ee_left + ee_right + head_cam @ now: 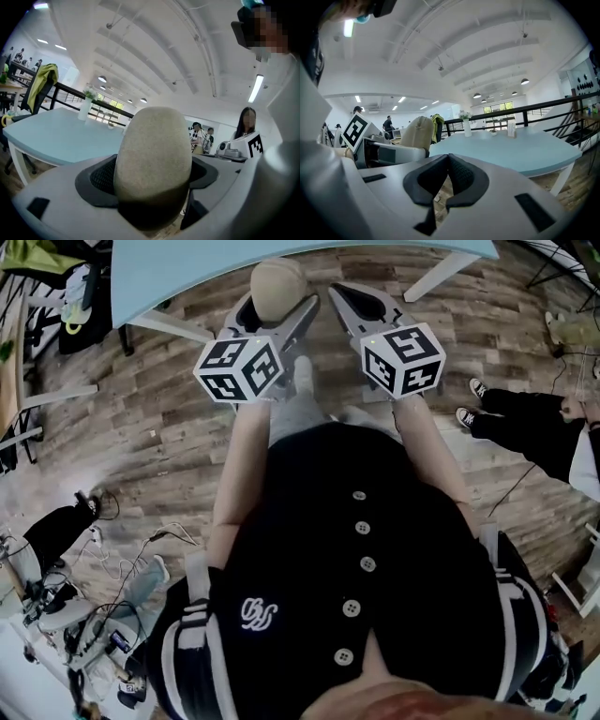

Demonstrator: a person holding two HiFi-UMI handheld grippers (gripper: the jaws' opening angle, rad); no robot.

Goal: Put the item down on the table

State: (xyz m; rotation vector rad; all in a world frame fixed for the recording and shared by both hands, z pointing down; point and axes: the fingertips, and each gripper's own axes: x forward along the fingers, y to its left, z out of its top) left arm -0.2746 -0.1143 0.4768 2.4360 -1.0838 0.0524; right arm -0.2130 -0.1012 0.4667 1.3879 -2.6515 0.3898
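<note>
Left gripper (152,174) fingers (101,178) clamp beige oval item (152,145); right gripper (446,180) fingers together.

The left forearm (236,460) and right forearm (433,451), both bare, reach forward side by side. The left gripper (274,322) has its jaws spread wide, clamped on a rounded beige item (152,154). The right gripper (359,307), just beside it, is empty, with its pads (461,176) meeting at the tips.
</note>
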